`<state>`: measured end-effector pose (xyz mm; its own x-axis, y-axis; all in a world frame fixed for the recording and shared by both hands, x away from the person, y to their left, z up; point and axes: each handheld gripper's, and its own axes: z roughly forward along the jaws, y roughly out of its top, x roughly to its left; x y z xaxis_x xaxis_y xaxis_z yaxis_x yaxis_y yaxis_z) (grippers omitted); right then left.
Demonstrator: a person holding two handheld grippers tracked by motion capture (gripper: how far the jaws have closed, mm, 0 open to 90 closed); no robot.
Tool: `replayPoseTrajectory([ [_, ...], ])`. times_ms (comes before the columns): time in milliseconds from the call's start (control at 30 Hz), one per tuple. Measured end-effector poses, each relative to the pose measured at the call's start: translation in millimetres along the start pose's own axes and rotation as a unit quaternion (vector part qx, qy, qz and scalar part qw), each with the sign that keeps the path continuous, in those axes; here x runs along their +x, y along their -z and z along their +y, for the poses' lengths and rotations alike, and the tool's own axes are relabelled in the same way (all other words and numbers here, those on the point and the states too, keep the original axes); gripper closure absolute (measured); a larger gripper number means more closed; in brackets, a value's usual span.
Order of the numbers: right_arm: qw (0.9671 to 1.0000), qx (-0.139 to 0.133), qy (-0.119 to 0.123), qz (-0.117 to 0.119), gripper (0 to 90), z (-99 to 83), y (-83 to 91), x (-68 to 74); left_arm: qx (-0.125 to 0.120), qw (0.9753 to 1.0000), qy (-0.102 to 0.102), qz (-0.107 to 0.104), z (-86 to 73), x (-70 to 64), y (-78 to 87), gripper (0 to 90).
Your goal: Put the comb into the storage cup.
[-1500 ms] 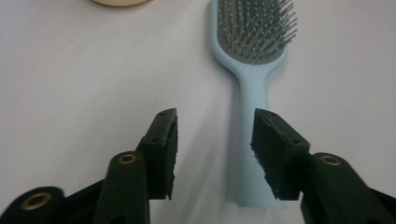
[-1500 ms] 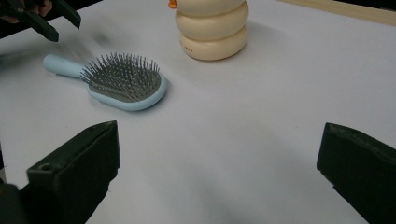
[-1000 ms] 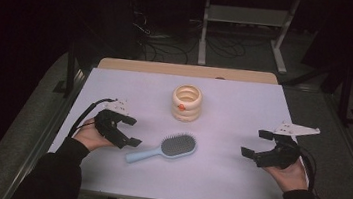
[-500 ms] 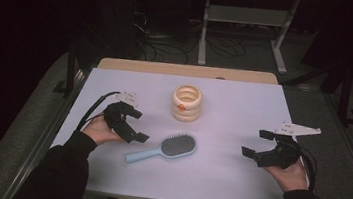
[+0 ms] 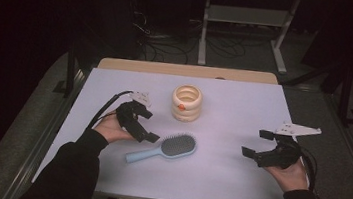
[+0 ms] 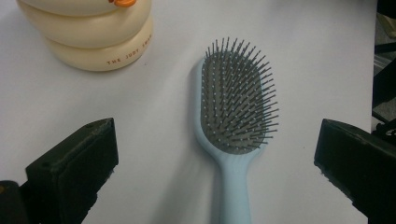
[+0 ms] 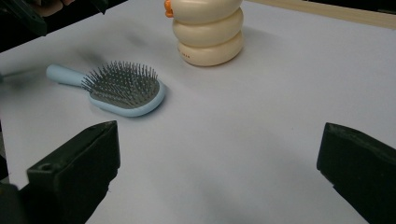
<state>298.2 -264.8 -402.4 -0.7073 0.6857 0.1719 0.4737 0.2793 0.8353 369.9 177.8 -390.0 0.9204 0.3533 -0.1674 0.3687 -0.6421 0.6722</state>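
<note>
High view, left gripper (image 5: 147, 125): it has moved away from the table's left edge toward the hairbrush since a second ago; it now sits just beside the handle end, jaws spread wide, holding nothing.
High view, hairbrush (image 5: 165, 148): pale blue, bristles up, lying near the middle of the table (image 5: 244, 107), handle pointing toward the near left corner; unmoved.
High view, right gripper (image 5: 259, 144): near the right edge, jaws wide apart and empty; barely shifted.
High view, ring stack (image 5: 186, 102): cream, stands toward the far edge, behind the brush; same spot.
Left gripper view: the brush head (image 6: 236, 100) lies between the two parted jaws, touching neither; the ring stack (image 6: 88, 39) stands at the upper left.
Right gripper view: jaws wide; the hairbrush (image 7: 119, 88) and ring stack (image 7: 208, 32) lie well ahead.
</note>
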Motion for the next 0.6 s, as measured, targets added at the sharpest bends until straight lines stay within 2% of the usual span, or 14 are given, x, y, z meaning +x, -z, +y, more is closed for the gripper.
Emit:
replayPoseTrajectory([
  [233,1.0000,0.001,0.001,0.000,0.0,0.0,-0.2,0.2,0.004,1.0000,-0.004,-0.007,5.1,-2.9,-10.1,0.0],
  [600,1.0000,0.002,0.004,0.000,0.0,0.0,-0.2,0.5,0.026,0.9994,-0.017,-0.013,6.4,-7.8,-31.9,0.0],
])
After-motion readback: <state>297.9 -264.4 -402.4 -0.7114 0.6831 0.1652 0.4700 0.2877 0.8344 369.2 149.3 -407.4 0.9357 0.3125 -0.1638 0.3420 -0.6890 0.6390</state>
